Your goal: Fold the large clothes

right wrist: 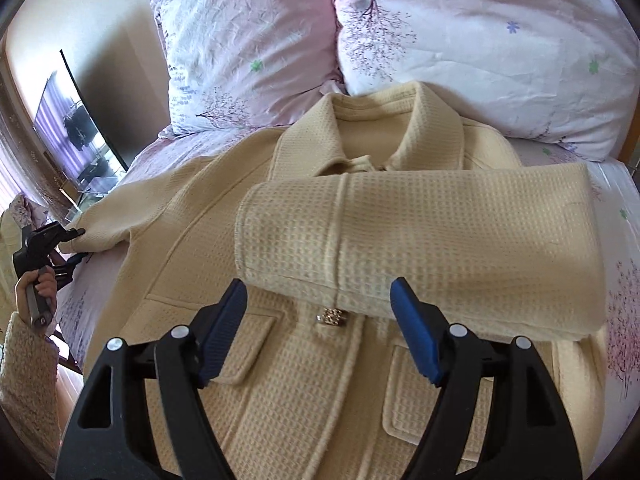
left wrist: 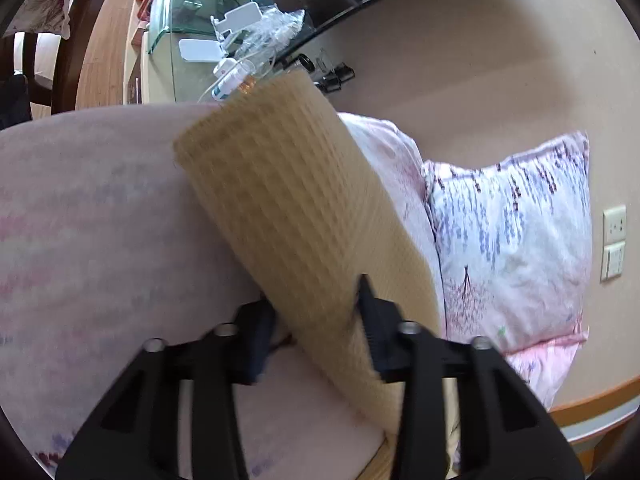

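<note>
With the left tool (left wrist: 316,316) pinching the cream waffle-knit jacket's (right wrist: 304,380) outstretched sleeve (left wrist: 288,208) and the right tool (right wrist: 318,332) spread empty, carry that sleeve flat across the chest.

The cream waffle-knit jacket (right wrist: 280,400) runs off the near edge of the right wrist view, so its hem goes unseen. One folded-over sleeve (right wrist: 420,248) hides the chest beneath it. In the left wrist view the tan sleeve cuff (left wrist: 288,208) is motion-blurred and covers the inner faces of the black left gripper (left wrist: 318,312). The clear plastic clutter on the far glass table (left wrist: 264,28) is too small to identify. The pale floral bedsheet (left wrist: 100,220) is smeared.
</note>
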### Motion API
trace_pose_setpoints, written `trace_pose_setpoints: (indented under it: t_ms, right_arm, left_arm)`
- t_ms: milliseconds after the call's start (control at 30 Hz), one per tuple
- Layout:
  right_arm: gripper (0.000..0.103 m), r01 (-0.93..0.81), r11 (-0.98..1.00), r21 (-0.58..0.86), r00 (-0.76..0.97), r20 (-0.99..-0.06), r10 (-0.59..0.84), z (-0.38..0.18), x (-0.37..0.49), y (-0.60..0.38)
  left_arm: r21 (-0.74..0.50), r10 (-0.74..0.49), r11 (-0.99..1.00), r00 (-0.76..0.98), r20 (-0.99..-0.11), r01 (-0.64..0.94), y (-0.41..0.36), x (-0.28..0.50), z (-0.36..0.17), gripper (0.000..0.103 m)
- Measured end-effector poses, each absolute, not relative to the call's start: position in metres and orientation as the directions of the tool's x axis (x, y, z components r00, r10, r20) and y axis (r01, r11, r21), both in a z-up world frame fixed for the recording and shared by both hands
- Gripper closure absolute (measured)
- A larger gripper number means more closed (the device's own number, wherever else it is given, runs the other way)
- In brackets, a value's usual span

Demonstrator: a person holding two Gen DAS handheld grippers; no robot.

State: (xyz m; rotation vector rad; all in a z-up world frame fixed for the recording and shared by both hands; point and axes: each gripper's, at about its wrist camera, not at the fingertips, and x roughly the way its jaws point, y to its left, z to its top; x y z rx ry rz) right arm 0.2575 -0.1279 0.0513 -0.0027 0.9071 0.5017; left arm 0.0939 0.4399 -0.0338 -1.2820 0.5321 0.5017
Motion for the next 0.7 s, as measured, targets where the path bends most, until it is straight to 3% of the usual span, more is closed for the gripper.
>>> trace_pose_setpoints:
  t_ms: [33,100,333,500,700]
  right_arm:
    - [0.029,-0.415,0.887,0.206,0.51,-0.754,0.413,0.051,0.258,-0.13]
    - [0.029,-0.411,0.888,0.206,0.514,-0.752,0.412,0.052,0.257,-0.135]
    - [0.029,-0.38,0.898,0.22,0.563,-0.715,0.414,0.066,0.258,-0.16]
    - [0.029,-0.363,0.905,0.223,0.587,-0.699,0.408,0.071,0.259,-0.175]
    - [0.029,-0.322,0.917,0.237,0.61,-0.688,0.392,0.073,0.263,-0.199]
  left_arm:
    - [-0.755,0.059,0.214,0.78,-0.623,-0.62,0.44,0.095,-0.032,0.084]
    - [-0.756,0.082,0.249,0.791,-0.607,-0.606,0.438,0.1,-0.016,0.087]
    - [-0.783,0.086,0.46,0.898,-0.431,-0.419,0.393,0.124,0.084,0.089]
    - [-0.735,-0.057,0.651,0.953,-0.297,-0.19,0.306,0.158,0.152,0.09]
    - [-0.678,-0.289,0.734,0.925,-0.247,0.048,0.199,0.196,0.177,0.09]
